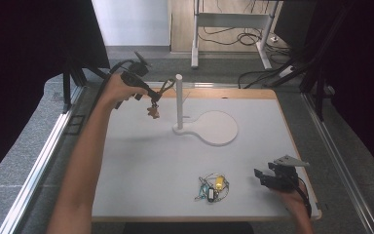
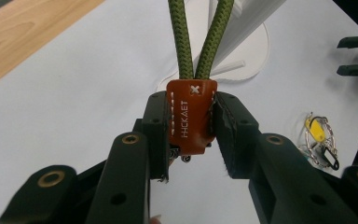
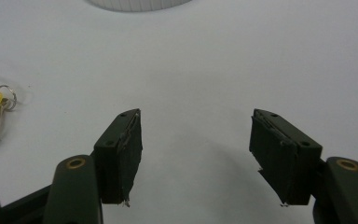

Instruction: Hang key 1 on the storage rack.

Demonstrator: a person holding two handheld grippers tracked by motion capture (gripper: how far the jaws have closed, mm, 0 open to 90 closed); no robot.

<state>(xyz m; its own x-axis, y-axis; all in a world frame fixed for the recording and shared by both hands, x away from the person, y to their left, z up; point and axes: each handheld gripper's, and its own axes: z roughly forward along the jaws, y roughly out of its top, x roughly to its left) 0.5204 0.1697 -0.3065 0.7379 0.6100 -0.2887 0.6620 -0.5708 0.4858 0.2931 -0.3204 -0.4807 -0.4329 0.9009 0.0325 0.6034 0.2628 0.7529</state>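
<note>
White tabletop (image 1: 141,165) fills most of the high view, with a wooden strip along its far edge, grey floor around it and a desk frame with loose cables behind.

On the far half stands a white stand (image 1: 179,100): an upright post with a thin side peg, on a flat base that widens into a round disc. The left gripper (image 1: 152,94) is lifted just left of that post and carries a keychain (image 2: 192,114), its fingers (image 2: 157,135) pressed tight on the brown leather tab. The green cord loop (image 2: 200,42) rises from the tab toward the post, and a small brown charm dangles below the gripper in the high view. The loop looks close to the post but not yet over it or its peg, so I judge the pickup and carry done and the hanging itself left to do.

The right gripper (image 1: 268,176) rests low at the near right, its fingers (image 3: 121,154) spread wide with nothing between them. Just to its left lies a second bunch of keys (image 1: 212,187), with metal rings, a yellow tag and a dark fob, untouched on the tabletop; it likely waits its turn.

Nothing stands between the loop and the post. The main difficulty, as I judge it, is that the cord's two strands sit close together, so the loop's opening is narrow for the post top.
</note>
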